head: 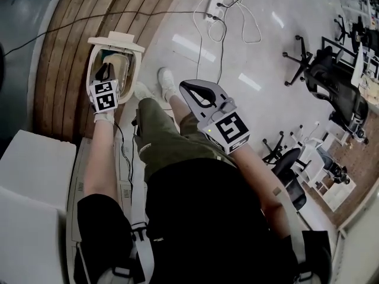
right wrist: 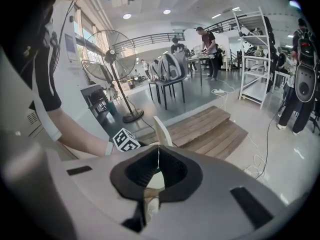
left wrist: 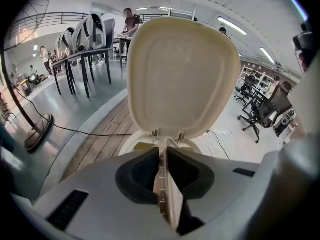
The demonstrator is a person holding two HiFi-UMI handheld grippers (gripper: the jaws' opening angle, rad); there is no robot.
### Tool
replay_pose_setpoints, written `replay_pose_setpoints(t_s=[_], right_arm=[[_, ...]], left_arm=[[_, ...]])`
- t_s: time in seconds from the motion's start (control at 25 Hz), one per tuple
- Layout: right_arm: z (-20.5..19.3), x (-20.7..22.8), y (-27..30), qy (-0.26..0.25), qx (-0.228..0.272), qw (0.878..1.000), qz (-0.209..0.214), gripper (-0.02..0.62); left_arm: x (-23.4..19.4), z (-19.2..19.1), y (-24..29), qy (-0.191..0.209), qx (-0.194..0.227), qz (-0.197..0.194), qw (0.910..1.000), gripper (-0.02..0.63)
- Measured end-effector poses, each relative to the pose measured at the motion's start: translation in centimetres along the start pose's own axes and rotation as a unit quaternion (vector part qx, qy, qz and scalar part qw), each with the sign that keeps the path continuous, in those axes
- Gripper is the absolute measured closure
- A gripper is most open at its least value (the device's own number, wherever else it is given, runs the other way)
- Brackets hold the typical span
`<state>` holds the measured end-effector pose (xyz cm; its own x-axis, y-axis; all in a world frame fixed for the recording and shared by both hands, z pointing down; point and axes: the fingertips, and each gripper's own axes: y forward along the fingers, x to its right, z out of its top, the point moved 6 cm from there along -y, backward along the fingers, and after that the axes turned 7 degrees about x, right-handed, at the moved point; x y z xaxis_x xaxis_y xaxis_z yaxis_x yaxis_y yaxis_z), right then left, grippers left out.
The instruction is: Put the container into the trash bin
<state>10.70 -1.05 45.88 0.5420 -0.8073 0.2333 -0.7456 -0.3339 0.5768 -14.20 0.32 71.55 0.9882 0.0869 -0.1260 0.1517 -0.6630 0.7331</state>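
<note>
Nearest you, your right gripper (head: 185,86) hangs above your thigh with its fingers clenched tip to tip and nothing that I can make out gripped between them; it has no job in this step, so hold it out to the side, clear of the bin's mouth. Further out, your left gripper (head: 106,70) is angled downward with its fingers grasping the thin beige wall of the container (left wrist: 170,194), which runs edge-on between the pads. From the head view the container (head: 118,61) sits inside the outline of the trash bin (head: 90,61), at or just within the opening, though how deep it hangs cannot be told. The bin stands on the wooden decking (head: 65,52), and its cream lid (left wrist: 182,79) is tipped up and open behind the mouth, so the way in looks free. To do this well, carry the container down the middle of the opening, away from the rim and the lid hinge, and release only once its lower edge is plainly below the rim; a light, thin-walled piece like this may catch on the edge and tip out onto the floor if you let go early
</note>
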Motion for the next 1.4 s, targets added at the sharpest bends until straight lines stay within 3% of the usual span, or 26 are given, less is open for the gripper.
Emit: replay_pose_setpoints(t_s=[1.04,1.12,1.24,1.4], right_arm=[[-3.8,0.9,-1.1,0.020,-0.030,0.999,-0.024,0.580],[-3.9,0.8,-1.1,0.020,-0.031,0.999,-0.025,0.580],[-3.9,0.7,-1.1,0.019,-0.035,0.999,-0.026,0.580],[-4.0,0.6,-1.0,0.018,-0.036,0.999,-0.026,0.580]], left_arm=[[-0.5,-4.1,5.3,0.003,-0.056,0.006,0.9984,0.549],[-0.5,-4.2,5.4,0.000,-0.058,0.006,0.9983,0.545],[-0.5,-4.3,5.6,-0.004,-0.060,0.002,0.9982,0.488],[-0.5,-4.3,5.7,-0.006,-0.064,0.000,0.9980,0.486]])
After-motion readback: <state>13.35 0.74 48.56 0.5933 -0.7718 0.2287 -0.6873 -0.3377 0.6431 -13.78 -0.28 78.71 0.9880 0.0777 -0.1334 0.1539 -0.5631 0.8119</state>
